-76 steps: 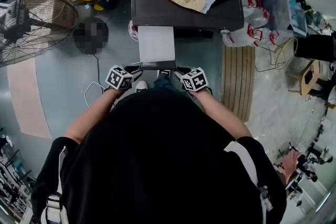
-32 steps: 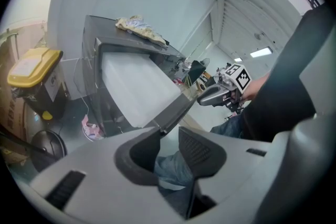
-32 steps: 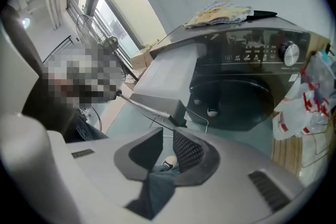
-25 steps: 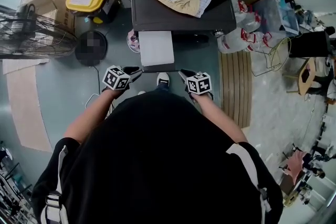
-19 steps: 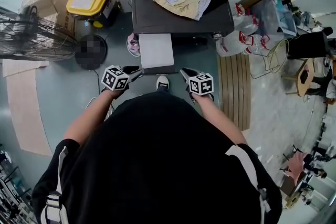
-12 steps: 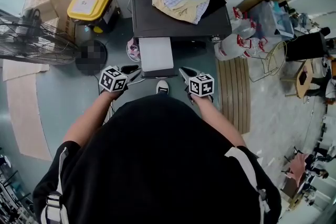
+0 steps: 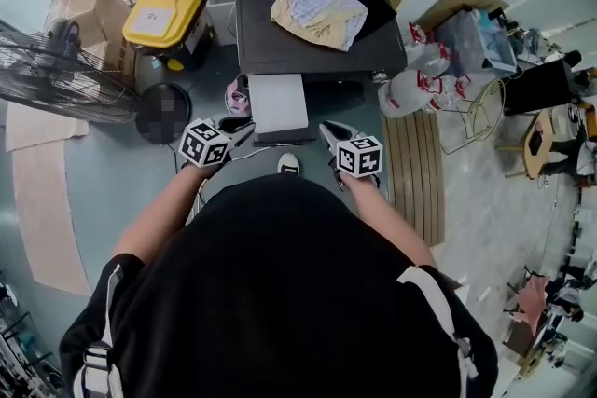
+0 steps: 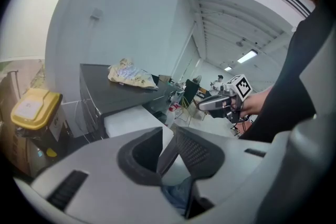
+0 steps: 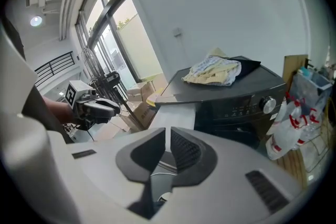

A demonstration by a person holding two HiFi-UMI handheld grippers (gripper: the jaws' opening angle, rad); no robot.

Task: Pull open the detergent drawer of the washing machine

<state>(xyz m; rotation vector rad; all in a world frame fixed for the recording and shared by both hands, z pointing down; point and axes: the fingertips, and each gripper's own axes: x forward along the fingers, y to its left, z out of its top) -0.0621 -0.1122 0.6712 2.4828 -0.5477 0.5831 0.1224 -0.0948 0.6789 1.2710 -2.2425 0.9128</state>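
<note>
Laundry corner, seen from above: detergent drawer (image 7: 278, 102) standing well out, white, from the near left of the dark washing machine (image 7: 317, 51). On the machine's top, a heap of clothes (image 7: 312, 0). To the left, a yellow bin (image 7: 166, 3) and a fan (image 7: 65, 75); to the right, plastic bags (image 7: 420, 84) and a slatted mat (image 7: 418, 158).

Left claw (image 8: 168, 131): pressed almost together at the tips, pinching nothing. Right claw (image 9: 168, 134): the same, down to a thin slit, empty. Held by a person (image 7: 280, 294) in black, one at each near corner of the drawer, just beside it and apart from it. Between the two, and a little farther off, the drawer itself. Ahead of and below each claw in the two gripper views, white against the dark front.

By the look of it, the pull done or all but done: no grip on the drawer, and a long stretch of it clear of the machine. Left to do, at most, a check for any travel remaining. If there is some, calls for spreading one claw, lowering it onto the near lip, closing there and drawing straight toward the person, level, without twisting the drawer on its runners.
</note>
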